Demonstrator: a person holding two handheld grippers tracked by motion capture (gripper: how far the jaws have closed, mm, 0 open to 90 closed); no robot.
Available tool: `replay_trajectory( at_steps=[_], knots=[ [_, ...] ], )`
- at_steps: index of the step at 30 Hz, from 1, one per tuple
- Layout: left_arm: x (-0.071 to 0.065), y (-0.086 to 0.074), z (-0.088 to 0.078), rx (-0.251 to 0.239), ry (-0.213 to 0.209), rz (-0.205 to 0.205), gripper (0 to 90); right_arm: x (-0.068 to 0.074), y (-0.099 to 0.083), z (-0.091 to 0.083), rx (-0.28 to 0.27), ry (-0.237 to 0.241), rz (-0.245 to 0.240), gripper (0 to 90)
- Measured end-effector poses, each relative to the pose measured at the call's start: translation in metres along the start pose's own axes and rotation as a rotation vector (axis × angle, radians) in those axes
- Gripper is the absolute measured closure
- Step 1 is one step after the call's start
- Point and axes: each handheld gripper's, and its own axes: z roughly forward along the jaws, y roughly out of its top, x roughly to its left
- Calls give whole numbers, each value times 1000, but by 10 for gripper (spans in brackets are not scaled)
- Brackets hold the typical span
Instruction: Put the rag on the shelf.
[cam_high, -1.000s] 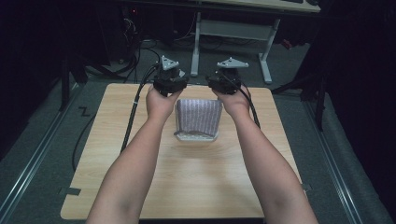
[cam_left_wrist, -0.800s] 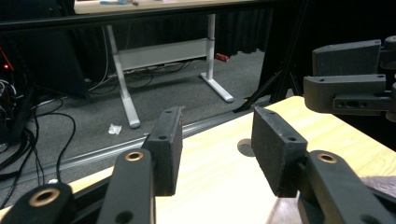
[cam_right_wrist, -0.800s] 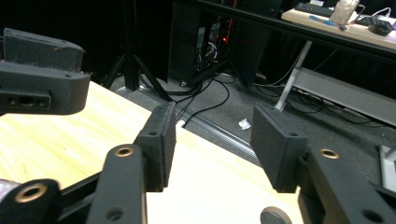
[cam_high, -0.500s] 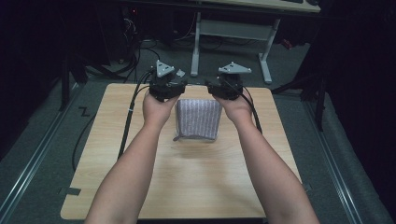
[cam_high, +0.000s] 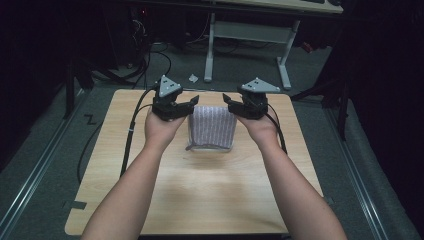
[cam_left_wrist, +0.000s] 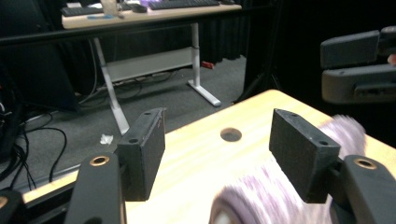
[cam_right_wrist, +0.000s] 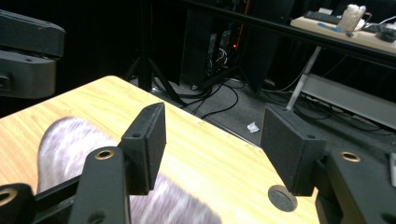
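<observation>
Both grippers spread, flanking a folded cloth

Left gripper (cam_high: 191, 102) and right gripper (cam_high: 229, 102) hover empty beside the striped cloth (cam_high: 212, 126) on the counter (cam_high: 210, 200); a one-sided pinch could unravel its fold.

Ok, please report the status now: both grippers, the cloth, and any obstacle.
Left gripper open, empty. Right gripper open, empty. Striped folded cloth lies on the wooden table between them, touched by neither. Nothing in the way.
</observation>
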Motion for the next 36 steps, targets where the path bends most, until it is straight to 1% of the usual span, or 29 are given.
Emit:
replay_trajectory(
  at_steps=[3,5,6,8,10,12,13,15,17,18,20,21,23,24,25,26,27,28,29,30,31,32,33,34,35,36],
  knots=[
    [-2,-9,-12,1,-17,-8,359,2,-7,-12,-12,-4,0,413],
    [-5,-15,-21,11,-19,-7,359,2,-14,-21,-15,-1,4,412],
    [-6,-18,-26,13,-21,-15,359,2,-17,-23,-14,-4,2,411],
    [-10,-24,-37,5,-46,-36,358,3,-24,-31,-20,2,-5,409],
    [-14,-32,-48,1,-60,-38,357,4,-33,-40,-22,11,-4,406],
    [-17,-41,-57,-8,-83,-56,355,5,-43,-48,-22,9,-2,402],
    [-19,-47,-60,-5,-89,-57,355,5,-48,-52,-13,12,-3,402],
    [-24,-62,-65,14,-93,-36,355,7,-58,-59,3,9,-11,402],
    [-26,-74,-67,32,-104,-43,355,9,-70,-65,20,8,-9,403],
    [-26,-83,-67,44,-111,-55,355,10,-75,-67,27,5,-12,405],
    [-29,-105,-67,82,-117,-62,356,13,-90,-73,53,-4,-22,407],
    [-32,-116,-66,104,-123,-68,356,14,-97,-75,69,-6,-19,406],
    [-37,-134,-66,150,-129,-64,356,15,-112,-78,93,-1,-7,402],
    [-41,-147,-67,176,-150,-63,356,16,-118,-79,101,3,1,401],
    [-46,-157,-69,195,-176,-70,354,17,-129,-82,111,6,9,400],
    [-51,-167,-73,216,-201,-69,351,19,-139,-84,124,10,15,396],
    [-57,-176,-78,233,-211,-59,349,20,-148,-87,136,15,20,391],
    [-63,-188,-85,236,-211,-57,349,22,-159,-90,146,22,28,389],
    [-67,-201,-92,238,-208,-67,352,24,-170,-94,157,27,35,382],
    [-70,-211,-97,277,-208,-80,370,26,-182,-99,172,31,47,376],
    [-71,-216,-99,334,-228,-102,387,28,-195,-105,185,29,52,371],
    [-72,-218,-102,344,-241,-105,362,30,-210,-114,185,22,66,374],
    [-73,-221,-106,339,-231,-97,363,31,-225,-122,190,16,75,410],
    [-73,-223,-107,341,-222,-105,376,31,-233,-125,245,31,84,391],
    [-72,-224,-107,352,-223,-108,375,31,-236,-127,277,57,83,356],
    [-72,-224,-106,352,-220,-114,374,31,-237,-131,267,45,56,387]
  ],
)
